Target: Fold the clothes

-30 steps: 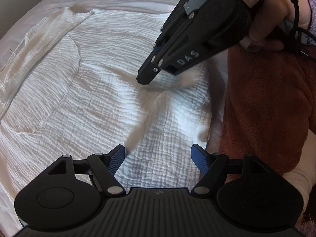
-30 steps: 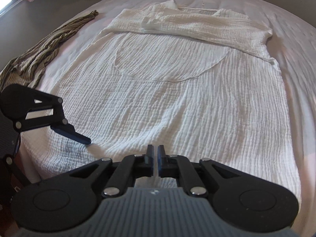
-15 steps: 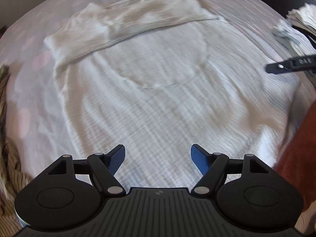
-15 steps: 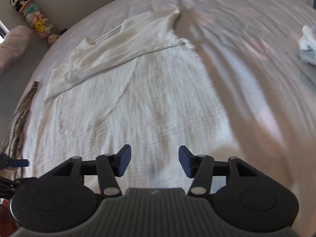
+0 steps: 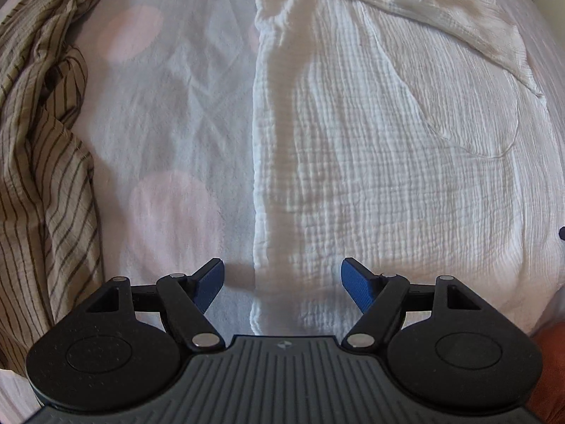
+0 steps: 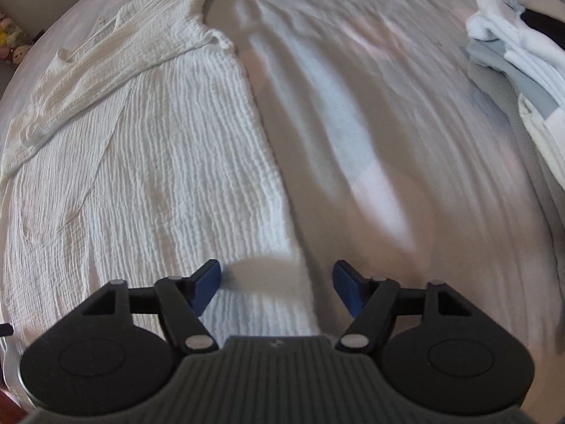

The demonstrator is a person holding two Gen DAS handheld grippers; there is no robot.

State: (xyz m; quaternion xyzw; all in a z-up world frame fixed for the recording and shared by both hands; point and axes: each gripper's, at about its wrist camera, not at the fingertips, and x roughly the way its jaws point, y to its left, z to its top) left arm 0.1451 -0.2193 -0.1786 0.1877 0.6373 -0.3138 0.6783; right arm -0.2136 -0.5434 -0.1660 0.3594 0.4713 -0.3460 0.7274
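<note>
My left gripper [image 5: 282,284] is closing, blue pads still apart and pinching nothing, straddling the left side edge of the white garment [image 5: 388,176] spread flat on the bed sheet [image 5: 169,106]. My right gripper [image 6: 276,288] is opening, empty too, over the opposite edge of that garment [image 6: 141,176]. Risk here: either pad could catch sheet along with cloth and drag the bedding into the fold. The right view is smeared, so I can't quite judge where that edge sits. The striped cloth [image 5: 42,176] lies near my left; a wide sweep could snag it.
</note>
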